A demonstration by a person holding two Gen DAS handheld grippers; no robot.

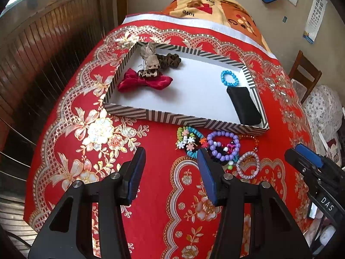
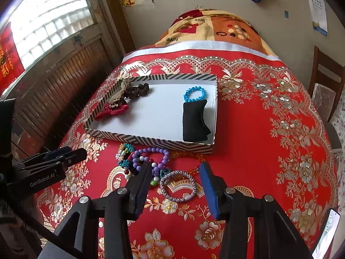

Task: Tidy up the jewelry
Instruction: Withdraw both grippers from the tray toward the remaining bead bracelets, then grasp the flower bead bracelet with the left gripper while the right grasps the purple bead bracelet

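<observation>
Red cloth with gold flowers covers the table I work at, with a wooden-panelled wall and window on my left and a beige wall beyond.

My right claw hangs above the cloth with its jaws spread wide and nothing between them. Framed in the gap lies a silver-lilac bangle, flat on the cloth. Just past it is a heap of loose pieces that touch and overlap: a purple bead bracelet, an orange bead strand and a multicoloured bracelet.

My left claw also hangs open and empty, off to the left of the heap, its right finger just in front of the purple beads.

Beyond the heap, touching or nearly touching it, sits a shallow striped tray with a white floor. Its left end holds a red bow and brown scrunchies. Its right end holds a blue bead bracelet and, just beside it, a black pouch.

I judge the sorting partly done: some pieces are in the tray, the heap is still outside. The step in hand looks like picking up the bangle with my right claw. That calls for lowering straight down until the fingers straddle one side of the ring, closing gently, then lifting clear of the neighbouring beads before carrying it toward the tray's right end, by the blue bracelet.
</observation>
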